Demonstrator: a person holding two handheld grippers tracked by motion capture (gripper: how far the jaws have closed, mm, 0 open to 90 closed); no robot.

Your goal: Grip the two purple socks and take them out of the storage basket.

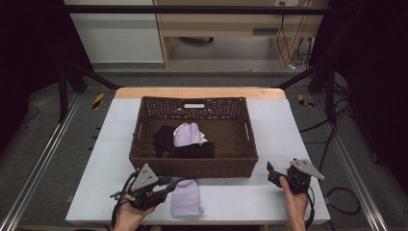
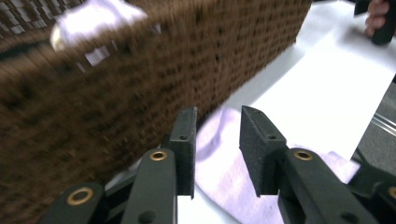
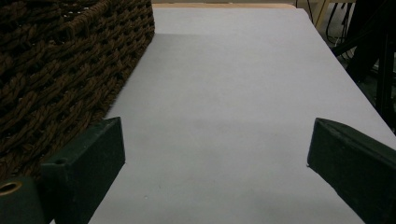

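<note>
A lilac sock lies flat on the white table, just in front of the brown wicker basket. My left gripper sits at the sock's near-left end, held by a hand at the table's front edge. In the left gripper view its jaws stand a little apart over the lilac sock, and the pads do not press on it. My right gripper rests at the front right, beside the basket's corner. It is open wide with bare table between its jaws.
Inside the basket lie a second lilac sock and dark socks. The basket wall rises close to the left gripper and stands left of the right one. White table stretches right of the basket.
</note>
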